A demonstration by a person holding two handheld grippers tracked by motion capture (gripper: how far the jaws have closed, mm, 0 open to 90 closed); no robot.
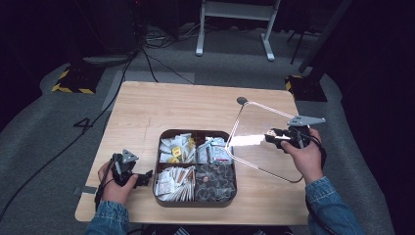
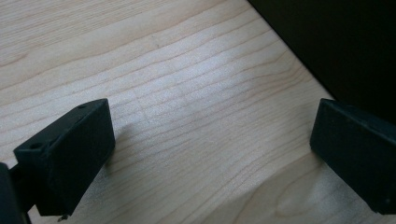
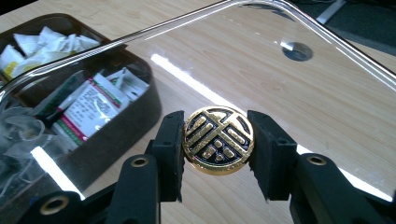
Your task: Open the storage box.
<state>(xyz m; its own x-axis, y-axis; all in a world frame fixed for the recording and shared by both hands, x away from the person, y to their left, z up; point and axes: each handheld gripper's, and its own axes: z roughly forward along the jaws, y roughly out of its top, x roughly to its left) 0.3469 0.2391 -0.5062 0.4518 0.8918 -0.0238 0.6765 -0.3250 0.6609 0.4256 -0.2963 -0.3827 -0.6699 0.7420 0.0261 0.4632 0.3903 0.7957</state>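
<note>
The right tongs point(image 3: 218, 140) are clamped on the gold-and-black knob point(image 3: 218, 140) of a clear lid point(image 1: 264, 139), one pad on each side of the knob. In the high view the lid hangs tilted in the air at about 3 o'clock from the box point(image 1: 195, 201), its near-left corner overlapping the box's right edge while the rest reaches out over bare worktop point(image 1: 147, 105). Through the lid, in the right gripper view, the wood and a small round grey insert point(image 3: 297, 51) in the worktop show clearly.

The box sits at the middle of the worktop, toward 6 o'clock. It is dark, with four compartments: yellow-and-white sachets point(image 1: 176, 148) at 10 o'clock, red-and-white packets point(image 1: 214, 149) at 2 o'clock, pale paper packets point(image 1: 174, 182) at 8 o'clock, and dark wrapped pieces point(image 1: 215, 178) at 4 o'clock. All four are full and uncovered.

The left tongs point(image 1: 146, 177) rest low at about 9 o'clock from the box, just beside its left wall. Their jaws stand wide, with nothing but wood grain between them.

As a judgement: the lid is firmly in hand but off the box, so the work is roughly at its midpoint. From this moment alone I cannot tell whether the lid is coming off or going on. What is left is either to set it down flat on the worktop at 3 o'clock, or to level it, centre it over the box and lower it onto the rim.
</note>
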